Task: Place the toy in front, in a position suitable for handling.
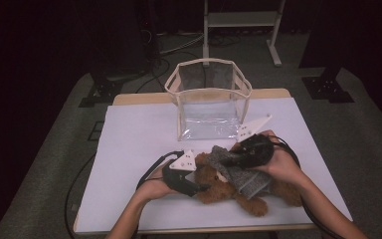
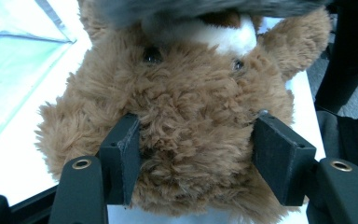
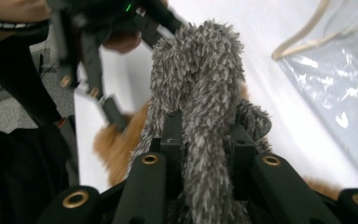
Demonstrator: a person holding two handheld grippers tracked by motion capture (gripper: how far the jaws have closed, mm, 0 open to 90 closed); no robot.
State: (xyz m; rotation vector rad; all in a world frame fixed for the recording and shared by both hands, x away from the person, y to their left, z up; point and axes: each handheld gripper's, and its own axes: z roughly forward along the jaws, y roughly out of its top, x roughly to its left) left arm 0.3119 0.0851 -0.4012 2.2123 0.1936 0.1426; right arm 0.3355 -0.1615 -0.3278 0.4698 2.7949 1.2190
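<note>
On the table (image 1: 129, 144), each gripper clamps something: left gripper (image 2: 193, 154) bear (image 2: 186, 116), right gripper (image 3: 205, 140) scarf (image 3: 196, 84).

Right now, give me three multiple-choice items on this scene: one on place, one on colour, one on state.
1. Where does the clear bag stand?
A. beyond the teddy bear, farther up the table
B. on the floor
C. on top of the bear

2. What colour is the scarf?
A. red
B. grey
C. yellow

3. What is the left gripper doing?
A. hanging open above the bag
B. lying on the table unheld
C. clamping the bear's head

Answers: 1 A, the high view shows the bag upright behind the bear. 2 B, the fuzzy grey fabric sits between the right gripper's jaws. 3 C, both jaws press into the brown fur.
</note>
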